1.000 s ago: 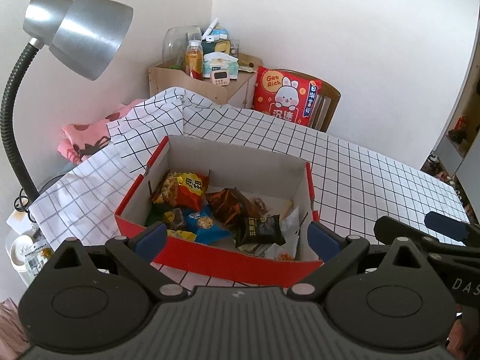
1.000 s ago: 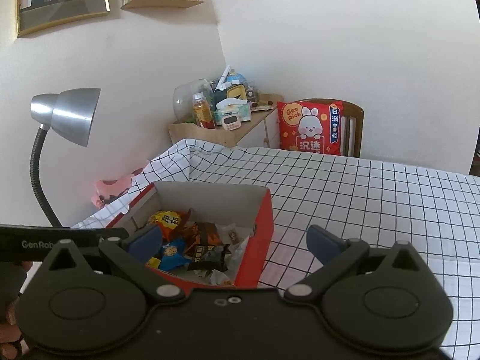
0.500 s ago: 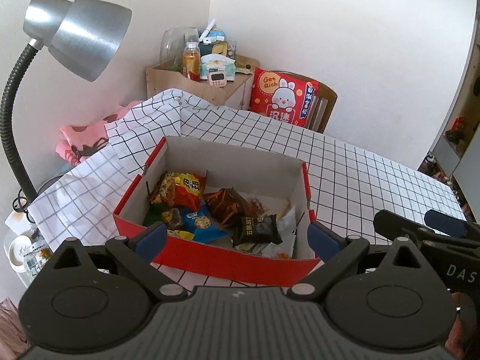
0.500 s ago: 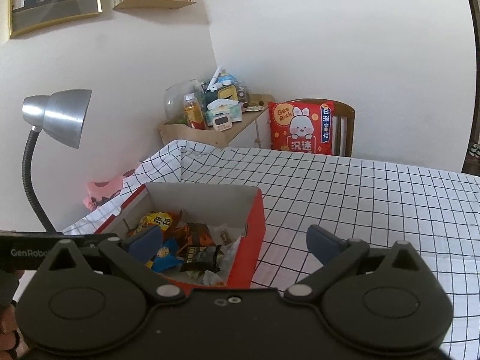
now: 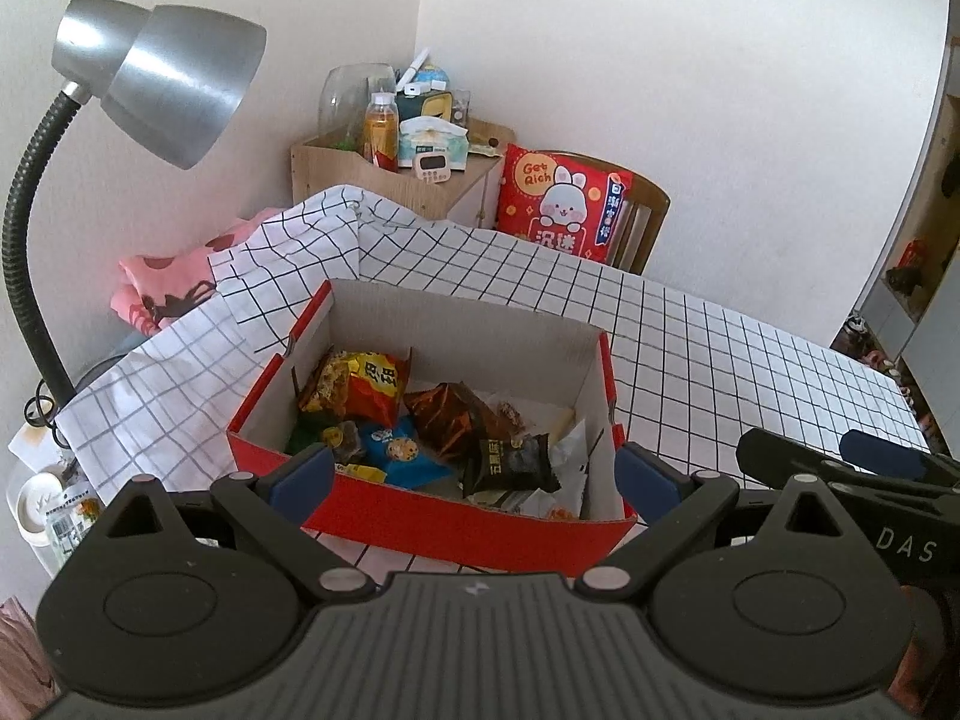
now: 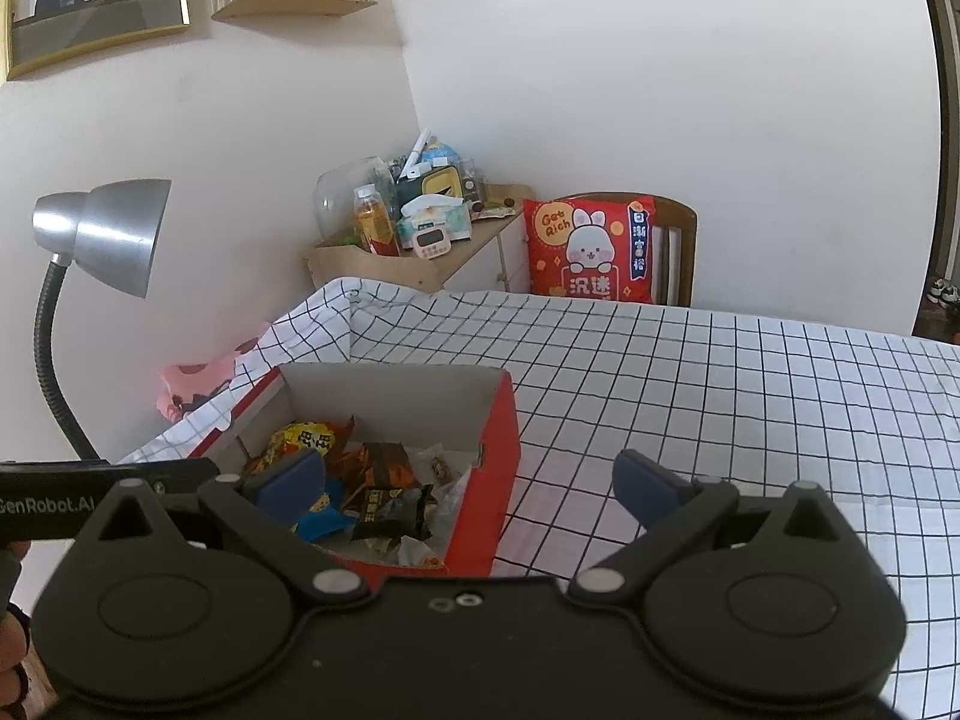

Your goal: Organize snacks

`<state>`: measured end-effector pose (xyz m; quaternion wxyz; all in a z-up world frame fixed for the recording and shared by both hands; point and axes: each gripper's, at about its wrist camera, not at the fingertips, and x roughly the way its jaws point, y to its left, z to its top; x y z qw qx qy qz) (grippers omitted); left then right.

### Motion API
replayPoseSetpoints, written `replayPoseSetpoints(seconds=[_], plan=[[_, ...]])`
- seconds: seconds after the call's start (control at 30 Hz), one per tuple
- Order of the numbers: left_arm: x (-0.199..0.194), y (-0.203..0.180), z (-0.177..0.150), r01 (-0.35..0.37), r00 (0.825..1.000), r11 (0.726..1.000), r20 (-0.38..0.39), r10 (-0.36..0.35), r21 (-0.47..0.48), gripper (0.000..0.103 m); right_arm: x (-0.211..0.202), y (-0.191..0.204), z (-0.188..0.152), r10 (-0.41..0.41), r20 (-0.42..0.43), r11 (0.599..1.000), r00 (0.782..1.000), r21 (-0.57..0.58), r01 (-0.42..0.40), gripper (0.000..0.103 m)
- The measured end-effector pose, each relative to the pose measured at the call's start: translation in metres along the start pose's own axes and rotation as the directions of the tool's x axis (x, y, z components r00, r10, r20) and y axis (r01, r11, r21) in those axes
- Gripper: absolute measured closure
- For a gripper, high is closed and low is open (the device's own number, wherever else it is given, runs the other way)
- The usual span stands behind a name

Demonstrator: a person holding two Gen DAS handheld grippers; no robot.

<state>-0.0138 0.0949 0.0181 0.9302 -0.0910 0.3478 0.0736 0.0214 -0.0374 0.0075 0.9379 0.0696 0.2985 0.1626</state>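
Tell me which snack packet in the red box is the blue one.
The blue packet with a cookie picture, near the front wall of the red box; its neighbours are yellow-red, orange-brown and black.

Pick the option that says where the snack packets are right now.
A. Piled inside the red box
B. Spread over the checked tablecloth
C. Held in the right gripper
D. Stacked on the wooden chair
A: the snack packets lie together inside the red box on the checked tablecloth, while the left gripper and the right gripper are both open and hold nothing.
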Motion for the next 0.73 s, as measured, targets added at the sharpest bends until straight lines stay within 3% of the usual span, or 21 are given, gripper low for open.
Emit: replayPoseSetpoints(seconds=[0.73], plan=[[0.0048,-0.0015,-0.0013,0.001,1.0,1.0,-0.025,-0.001,-0.003,0.003,0.004,-0.0032,-0.0006,-0.011,-0.024,1.0,1.0,0.009,0.011,0.0]])
